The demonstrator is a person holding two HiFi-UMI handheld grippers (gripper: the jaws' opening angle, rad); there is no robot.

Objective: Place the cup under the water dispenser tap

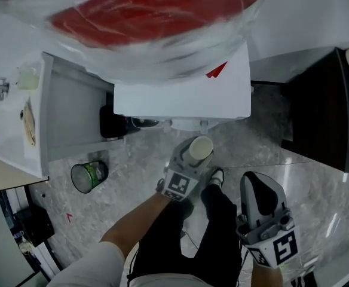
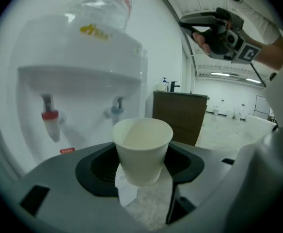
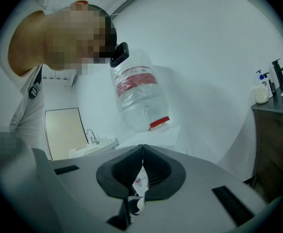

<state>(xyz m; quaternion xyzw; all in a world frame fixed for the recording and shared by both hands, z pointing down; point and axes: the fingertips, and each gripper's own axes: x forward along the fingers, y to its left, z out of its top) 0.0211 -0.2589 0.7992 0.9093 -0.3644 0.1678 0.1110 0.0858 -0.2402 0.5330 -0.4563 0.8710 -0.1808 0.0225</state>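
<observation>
Nearest the head camera, a large water bottle (image 1: 156, 17) with a red band is seen, blurred, atop the white dispenser (image 1: 180, 94). Before the dispenser's front, the left gripper (image 1: 189, 163) is held out over the marbled floor. Its jaws are spread wide and closed on a white paper cup (image 1: 198, 149), which is carried upright. In the left gripper view the cup is seen short of the dispenser, with the blue tap (image 2: 116, 111) just above and beyond its rim and the red tap (image 2: 50, 120) farther left. From these views it cannot be settled whether the cup sits beneath the blue tap. The right gripper (image 1: 259, 190) is held apart from the dispenser, its jaws pressed together with nothing between them. To the right a dark cabinet (image 1: 321, 112) is seen.
</observation>
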